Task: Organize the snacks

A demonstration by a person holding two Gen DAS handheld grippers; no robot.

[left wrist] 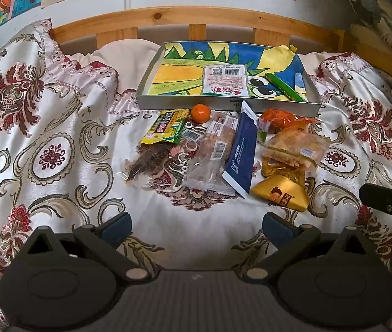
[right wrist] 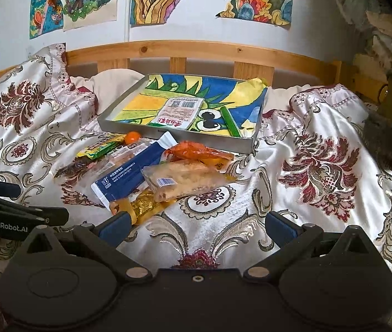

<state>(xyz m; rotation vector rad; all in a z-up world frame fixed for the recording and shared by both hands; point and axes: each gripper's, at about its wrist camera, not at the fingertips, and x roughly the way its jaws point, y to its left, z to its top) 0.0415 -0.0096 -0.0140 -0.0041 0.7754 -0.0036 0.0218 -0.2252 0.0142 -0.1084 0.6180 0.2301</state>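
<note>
A grey tray (left wrist: pixel 223 104) (right wrist: pixel 129 131) lined with a colourful drawing lies on the bed; a white snack packet (left wrist: pixel 225 80) (right wrist: pixel 178 113) and a green stick (left wrist: pixel 285 86) (right wrist: pixel 231 123) are in it. In front of the tray is a pile of snacks: a small orange (left wrist: pixel 200 113) (right wrist: pixel 132 137), a yellow-green packet (left wrist: pixel 164 127) (right wrist: pixel 100 149), a navy pouch (left wrist: pixel 241 152) (right wrist: pixel 129 174), clear-wrapped pastries (left wrist: pixel 295 146) (right wrist: pixel 184 179) and a gold wrapped snack (left wrist: pixel 283 193) (right wrist: pixel 143 207). My left gripper (left wrist: pixel 197 228) is open, short of the pile. My right gripper (right wrist: pixel 197 227) is open, its left finger beside the gold snack.
The bed is covered by a satin quilt with red floral patterns (left wrist: pixel 43 144) (right wrist: pixel 320 166). A wooden headboard (left wrist: pixel 196 18) (right wrist: pixel 196 52) and a wall with drawings stand behind. The other gripper shows at the right edge of the left view (left wrist: pixel 389 199) and the left edge of the right view (right wrist: pixel 16 215).
</note>
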